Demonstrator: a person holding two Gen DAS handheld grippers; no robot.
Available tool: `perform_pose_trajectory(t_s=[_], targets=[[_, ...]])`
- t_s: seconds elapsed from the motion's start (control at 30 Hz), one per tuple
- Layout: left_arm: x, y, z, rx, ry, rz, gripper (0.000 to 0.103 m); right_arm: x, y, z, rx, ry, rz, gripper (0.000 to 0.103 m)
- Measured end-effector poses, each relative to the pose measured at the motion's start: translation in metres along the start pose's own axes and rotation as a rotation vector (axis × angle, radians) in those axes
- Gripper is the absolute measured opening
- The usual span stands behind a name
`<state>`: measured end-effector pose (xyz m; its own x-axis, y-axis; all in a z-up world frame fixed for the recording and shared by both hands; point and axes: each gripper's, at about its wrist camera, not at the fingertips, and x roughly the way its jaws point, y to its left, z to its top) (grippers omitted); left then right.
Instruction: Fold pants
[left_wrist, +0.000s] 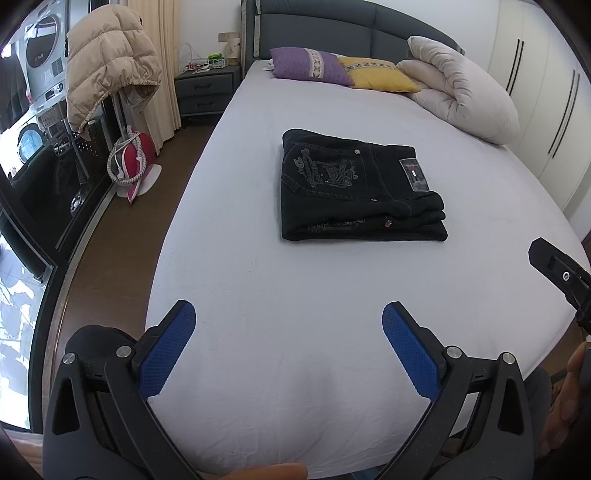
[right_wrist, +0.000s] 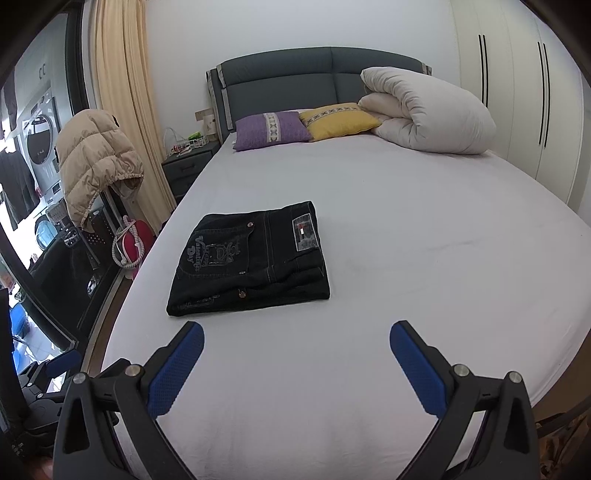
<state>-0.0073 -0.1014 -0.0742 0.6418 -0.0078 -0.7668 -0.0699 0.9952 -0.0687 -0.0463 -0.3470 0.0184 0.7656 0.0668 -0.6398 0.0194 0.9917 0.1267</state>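
Black folded pants (left_wrist: 360, 186) lie mid-frame on the white bed (left_wrist: 295, 288). My left tongs (left_wrist: 288, 314) and right tongs (right_wrist: 295, 334) hover low over the bed's near edge, level, both spread wide and empty, apart from the pants.

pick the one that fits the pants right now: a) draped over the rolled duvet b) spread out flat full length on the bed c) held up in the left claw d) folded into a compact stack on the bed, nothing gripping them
d: the black pants lie as a layered rectangular stack on the bed sheet, while the left claw and right claw both hang open and empty, short of them.
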Motion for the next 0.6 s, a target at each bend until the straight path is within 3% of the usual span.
perform_pose_trajectory(t_s=[0.6], targets=[[0.0030,0.0010,0.0004,0.003,0.005,-0.001,0.103,0.0055,-0.0013,-0.0036,-0.008,0.013,0.002,0.103]])
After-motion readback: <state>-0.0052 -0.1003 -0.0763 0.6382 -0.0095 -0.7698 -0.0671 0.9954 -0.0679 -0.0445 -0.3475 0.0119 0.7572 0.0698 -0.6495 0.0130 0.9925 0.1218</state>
